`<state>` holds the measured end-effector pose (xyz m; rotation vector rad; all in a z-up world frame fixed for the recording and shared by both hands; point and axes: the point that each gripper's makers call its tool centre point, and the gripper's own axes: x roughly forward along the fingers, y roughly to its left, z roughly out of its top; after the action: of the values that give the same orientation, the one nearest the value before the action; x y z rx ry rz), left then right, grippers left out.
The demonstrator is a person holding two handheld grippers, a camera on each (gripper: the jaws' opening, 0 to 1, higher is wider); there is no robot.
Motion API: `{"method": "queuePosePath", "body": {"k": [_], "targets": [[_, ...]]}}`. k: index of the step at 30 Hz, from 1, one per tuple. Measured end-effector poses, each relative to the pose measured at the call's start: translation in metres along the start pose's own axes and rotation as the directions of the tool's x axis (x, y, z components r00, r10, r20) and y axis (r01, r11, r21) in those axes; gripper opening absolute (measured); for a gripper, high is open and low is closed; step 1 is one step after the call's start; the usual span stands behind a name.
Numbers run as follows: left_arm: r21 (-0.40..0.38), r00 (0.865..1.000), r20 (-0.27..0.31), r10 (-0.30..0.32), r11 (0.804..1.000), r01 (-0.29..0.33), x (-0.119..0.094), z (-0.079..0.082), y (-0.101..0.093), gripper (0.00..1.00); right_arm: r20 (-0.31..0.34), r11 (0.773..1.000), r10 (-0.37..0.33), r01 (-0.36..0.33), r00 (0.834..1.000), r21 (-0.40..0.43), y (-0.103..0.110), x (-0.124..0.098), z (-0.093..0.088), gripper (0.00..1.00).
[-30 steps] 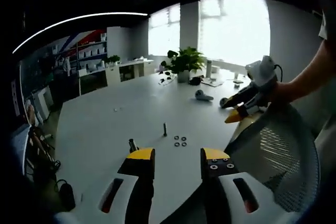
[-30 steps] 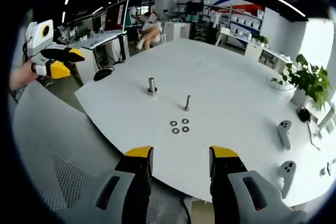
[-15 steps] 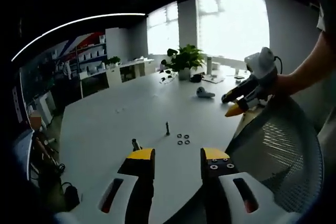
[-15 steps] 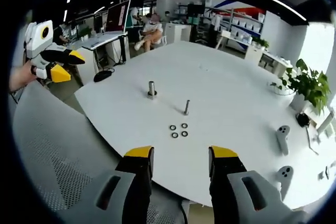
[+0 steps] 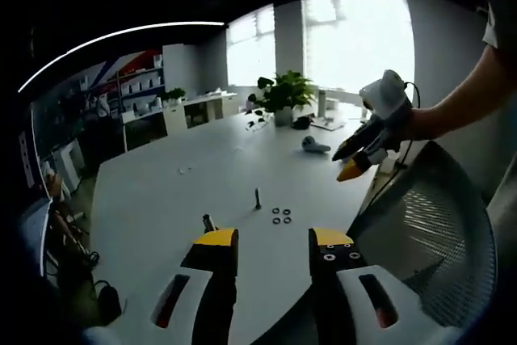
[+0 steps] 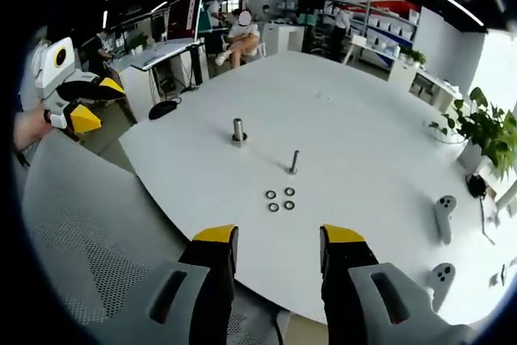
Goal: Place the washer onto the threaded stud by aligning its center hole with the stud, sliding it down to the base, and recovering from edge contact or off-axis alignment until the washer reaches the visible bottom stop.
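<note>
Several small dark washers (image 5: 280, 216) (image 6: 280, 199) lie in a cluster on the white table (image 5: 161, 191) (image 6: 363, 143). A thin threaded stud (image 5: 258, 198) (image 6: 293, 161) stands upright just beyond them. My left gripper (image 5: 273, 240) is open with nothing between its yellow-tipped jaws, short of the table's near edge. My right gripper (image 6: 277, 238) is also open, with nothing in it, above the table edge in front of the washers. In the left gripper view the right gripper (image 5: 359, 159) hangs at the right, held by a hand. The right gripper view has the left gripper (image 6: 93, 103) at its left.
A thicker stud on a base (image 6: 238, 130) (image 5: 207, 222) stands left of the thin one. A grey mesh chair back (image 5: 436, 232) (image 6: 81, 232) sits between the grippers and the table. Two white controllers (image 6: 444, 212) and a potted plant (image 5: 283, 94) sit farther off. A person (image 6: 241, 34) sits at a far desk.
In the left gripper view the right gripper has moved left and slightly up over the table edge. The right gripper view has shifted a little; washers and studs lie as before.
</note>
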<state>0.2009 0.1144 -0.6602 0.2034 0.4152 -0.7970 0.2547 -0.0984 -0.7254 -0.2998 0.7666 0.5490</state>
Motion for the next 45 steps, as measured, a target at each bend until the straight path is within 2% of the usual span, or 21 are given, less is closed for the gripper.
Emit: {"method": "queuePosePath", "body": {"k": [5,7,12,16,19,22,27,28,29,32,38,45], "targets": [[0.004,1.0,-0.006,0.001,1.0,-0.001,0.0,-0.001,0.0,0.33,-0.03,1.0,0.016,-0.016,0.999,-0.006,-0.002,0.015,0.0,0.43],[-0.004,1.0,-0.006,0.0,1.0,0.0,0.0,-0.001,0.001,0.33,-0.056,0.999,0.031,-0.031,0.998,0.018,-0.001,0.022,-0.003,0.43],[-0.045,1.0,0.002,0.0,0.999,0.0,-0.001,-0.001,0.005,0.32,-0.055,0.998,0.041,-0.039,0.998,0.045,-0.001,0.038,0.002,0.43],[-0.053,1.0,0.001,0.003,0.999,-0.003,-0.001,-0.002,0.006,0.32,-0.058,0.997,0.054,-0.051,0.997,0.062,0.0,0.05,0.004,0.42],[-0.048,1.0,-0.004,0.005,0.999,-0.005,-0.001,-0.003,0.006,0.32,-0.049,0.995,0.075,-0.071,0.996,0.07,0.005,0.056,0.008,0.36],[-0.041,1.0,-0.009,-0.003,0.999,0.003,0.0,-0.003,0.004,0.32,-0.062,0.994,0.083,-0.078,0.995,0.076,0.007,0.064,0.007,0.37],[-0.024,1.0,-0.019,-0.002,1.0,0.002,0.0,-0.005,0.003,0.32,-0.095,0.995,0.09,-0.085,0.991,0.05,0.014,0.074,0.001,0.37],[-0.024,1.0,-0.017,0.003,1.0,-0.003,-0.001,-0.005,0.004,0.32,-0.071,0.997,0.073,-0.074,0.995,-0.006,0.011,0.076,0.004,0.37],[-0.025,1.0,-0.016,0.006,1.0,-0.006,-0.001,-0.005,0.005,0.32,-0.085,0.997,0.069,-0.072,0.994,-0.036,0.012,0.079,0.001,0.37],[-0.034,1.0,-0.016,0.009,0.999,-0.009,-0.001,-0.005,0.007,0.32,-0.133,0.996,0.079,-0.085,0.988,-0.041,0.017,0.085,-0.008,0.37],[-0.026,1.0,-0.019,0.014,1.0,-0.015,-0.001,-0.005,0.006,0.32,-0.162,0.992,0.091,-0.104,0.983,-0.071,0.022,0.094,-0.012,0.36],[-0.022,0.999,-0.032,0.01,1.0,-0.011,0.0,-0.008,0.005,0.31,-0.207,0.989,0.101,-0.121,0.973,-0.087,0.022,0.109,-0.018,0.31]]}}
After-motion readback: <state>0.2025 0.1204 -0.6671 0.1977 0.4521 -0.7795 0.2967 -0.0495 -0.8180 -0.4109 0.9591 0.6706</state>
